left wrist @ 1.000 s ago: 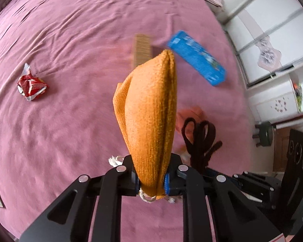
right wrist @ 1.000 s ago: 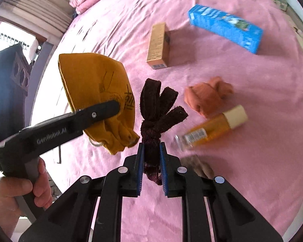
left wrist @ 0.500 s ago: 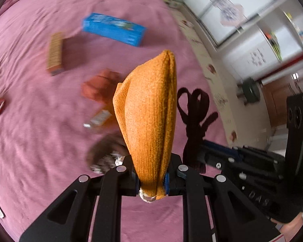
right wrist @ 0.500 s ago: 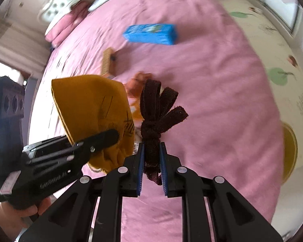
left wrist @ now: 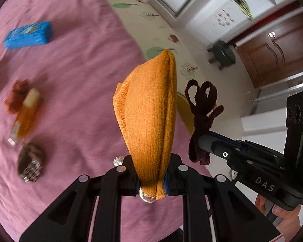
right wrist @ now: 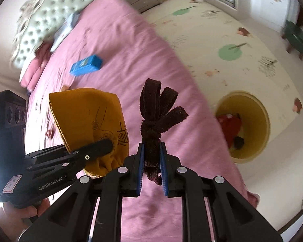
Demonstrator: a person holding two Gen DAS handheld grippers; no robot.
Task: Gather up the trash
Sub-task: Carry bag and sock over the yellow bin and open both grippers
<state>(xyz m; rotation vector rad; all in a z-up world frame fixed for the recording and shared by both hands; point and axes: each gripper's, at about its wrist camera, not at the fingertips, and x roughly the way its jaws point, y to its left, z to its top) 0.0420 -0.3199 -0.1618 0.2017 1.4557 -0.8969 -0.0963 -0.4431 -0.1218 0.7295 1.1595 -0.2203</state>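
Orange pouch [left wrist: 149, 121] clamped in "GenRobot.AI" left claw [left wrist: 151, 183]; right claw [right wrist: 151, 169] pinches brown strap [right wrist: 155, 119].

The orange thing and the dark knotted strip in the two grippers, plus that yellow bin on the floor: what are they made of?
The orange pouch looks like soft woven or knitted cloth: fine ribbed weave, matte, with a printed sketch on its side. The dark strip seems fuzzy fabric, its edges frayed, tied in a knot. The yellow bin has a smooth, even wall, probably plastic; motion blur leaves that open.

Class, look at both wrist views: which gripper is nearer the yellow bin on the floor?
Right. The right gripper, holding the dark strap, is on the side toward the yellow bin; the left gripper, holding the orange cloth, is farther over the bed.
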